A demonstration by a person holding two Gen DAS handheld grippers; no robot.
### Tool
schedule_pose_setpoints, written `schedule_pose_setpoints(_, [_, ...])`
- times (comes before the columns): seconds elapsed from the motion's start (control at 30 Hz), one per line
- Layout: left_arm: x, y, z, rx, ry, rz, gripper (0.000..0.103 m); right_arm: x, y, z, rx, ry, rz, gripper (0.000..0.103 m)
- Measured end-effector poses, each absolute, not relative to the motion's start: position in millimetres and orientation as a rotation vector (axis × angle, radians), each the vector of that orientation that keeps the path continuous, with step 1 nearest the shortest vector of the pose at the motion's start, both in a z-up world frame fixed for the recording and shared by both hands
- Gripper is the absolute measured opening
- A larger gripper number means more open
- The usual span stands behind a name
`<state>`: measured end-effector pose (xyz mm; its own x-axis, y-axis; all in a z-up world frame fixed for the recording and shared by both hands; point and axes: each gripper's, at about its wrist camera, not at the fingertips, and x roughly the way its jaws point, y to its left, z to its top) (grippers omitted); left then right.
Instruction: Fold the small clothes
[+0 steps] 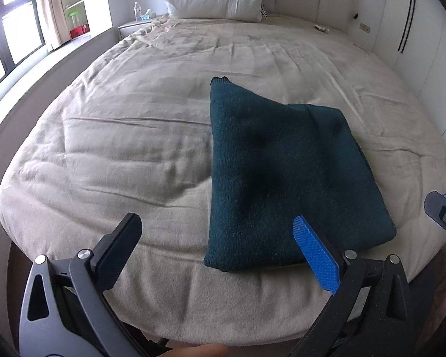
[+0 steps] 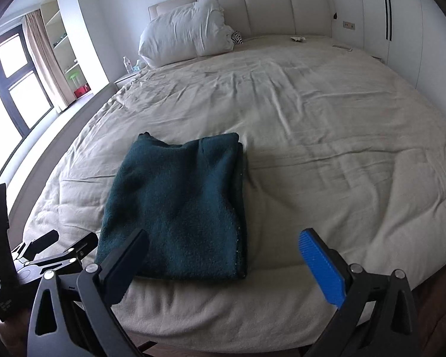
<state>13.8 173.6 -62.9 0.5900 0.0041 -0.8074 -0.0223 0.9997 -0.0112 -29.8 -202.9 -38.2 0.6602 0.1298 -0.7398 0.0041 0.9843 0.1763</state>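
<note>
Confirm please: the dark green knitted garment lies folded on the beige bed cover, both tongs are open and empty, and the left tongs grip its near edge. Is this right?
Not fully. The left tongs grip nothing: the left wrist view shows them open, above the bed. The dark green knitted garment does lie folded on the beige bed cover, and the right tongs are open and empty too.

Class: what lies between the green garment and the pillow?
Only bare, wrinkled beige bedcover lies between the green garment and the pillow; the right wrist view shows it best.
</note>
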Motion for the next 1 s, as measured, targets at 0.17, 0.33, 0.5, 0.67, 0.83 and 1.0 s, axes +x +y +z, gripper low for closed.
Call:
schedule_pose_setpoints(0.17, [14.3, 171.6, -64.0, -0.017, 0.944, 0.017, 0.103, -28.4, -204.4, -37.2, 0.169, 0.855, 0.08, 0.103])
schedule_pose_setpoints(0.33, [14.6, 170.4, -65.3, -0.018, 0.945, 0.017, 0.103, -29.6, -202.3, -37.5, 0.163, 0.858, 0.083, 0.103])
schedule_pose_setpoints(0.5, [14.7, 169.9, -65.7, -0.018, 0.945, 0.018, 0.103, -28.8, -201.8, -39.0, 0.16, 0.867, 0.084, 0.103])
schedule_pose_setpoints(0.67, [14.9, 169.7, -67.6, -0.016, 0.947, 0.02, 0.103, -28.8, -200.9, -39.9, 0.158, 0.869, 0.085, 0.103])
schedule_pose_setpoints(0.83, [15.0, 169.9, -67.9, -0.016, 0.947, 0.019, 0.103, -29.1, -200.3, -41.6, 0.159, 0.872, 0.086, 0.103])
schedule_pose_setpoints(1.0, [14.9, 169.7, -67.7, -0.015, 0.947, 0.02, 0.103, -29.6, -199.8, -43.1, 0.158, 0.875, 0.089, 0.103])
